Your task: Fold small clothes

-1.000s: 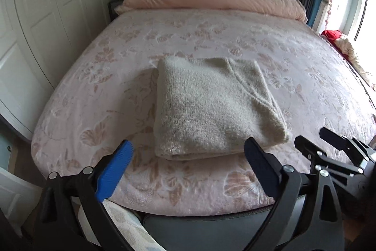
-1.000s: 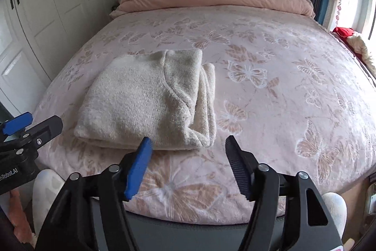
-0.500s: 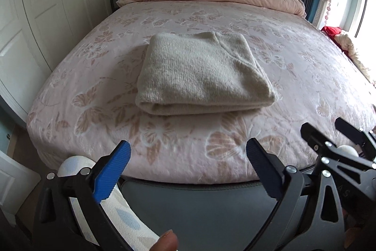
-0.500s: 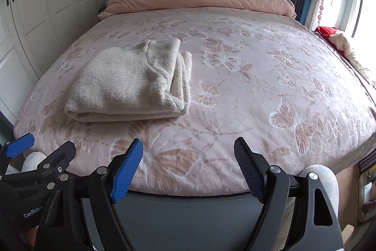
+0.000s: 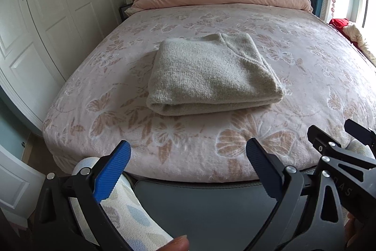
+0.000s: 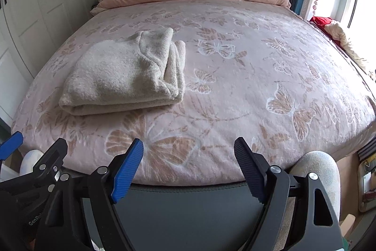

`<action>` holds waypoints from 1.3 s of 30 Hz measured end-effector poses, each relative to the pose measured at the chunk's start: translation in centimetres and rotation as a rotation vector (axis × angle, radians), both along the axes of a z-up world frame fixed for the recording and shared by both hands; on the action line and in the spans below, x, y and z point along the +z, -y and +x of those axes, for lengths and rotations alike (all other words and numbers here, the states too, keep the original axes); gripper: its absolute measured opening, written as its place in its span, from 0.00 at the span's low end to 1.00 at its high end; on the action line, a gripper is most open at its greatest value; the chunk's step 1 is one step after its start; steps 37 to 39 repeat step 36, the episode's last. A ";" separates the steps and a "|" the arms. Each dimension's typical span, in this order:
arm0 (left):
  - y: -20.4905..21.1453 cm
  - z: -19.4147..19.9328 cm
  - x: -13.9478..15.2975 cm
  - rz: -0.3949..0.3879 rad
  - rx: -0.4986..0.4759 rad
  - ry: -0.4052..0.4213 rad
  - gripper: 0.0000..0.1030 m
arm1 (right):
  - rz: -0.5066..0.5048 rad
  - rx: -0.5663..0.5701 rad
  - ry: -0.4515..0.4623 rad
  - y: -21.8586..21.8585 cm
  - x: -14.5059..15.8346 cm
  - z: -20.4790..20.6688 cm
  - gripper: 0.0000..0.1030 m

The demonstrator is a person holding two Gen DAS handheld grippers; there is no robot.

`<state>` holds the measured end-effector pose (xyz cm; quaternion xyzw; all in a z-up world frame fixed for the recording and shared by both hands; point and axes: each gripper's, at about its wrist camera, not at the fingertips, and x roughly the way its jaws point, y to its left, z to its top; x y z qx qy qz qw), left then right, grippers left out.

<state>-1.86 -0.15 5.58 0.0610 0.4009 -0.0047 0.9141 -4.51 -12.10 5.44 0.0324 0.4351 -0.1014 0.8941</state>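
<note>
Beige folded sweater [image 5: 211,77] lies on the bed [image 5: 305,67], at 12 o'clock from the left gripper [image 5: 188,171] and 11 o'clock from the right gripper [image 6: 188,166], both with jaws apart and empty.

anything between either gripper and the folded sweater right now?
Nothing visible. The folded sweater lies alone on the butterfly blanket. Only bare blanket separates it from the left gripper and the right gripper, both open and empty at the foot of the bed.

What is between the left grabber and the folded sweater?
Only bare butterfly blanket lies between the left gripper and the folded sweater, seen in the left wrist view.
</note>
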 end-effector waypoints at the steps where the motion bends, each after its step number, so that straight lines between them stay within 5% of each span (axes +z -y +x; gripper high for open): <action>1: 0.1 0.0 0.0 0.004 0.003 0.002 0.93 | 0.000 -0.003 0.000 0.0 0.0 0.0 0.75; 39: 0.0 0.2 -0.8 0.003 0.033 -0.025 0.86 | -0.032 -0.044 0.008 -1.1 -0.5 -0.2 0.70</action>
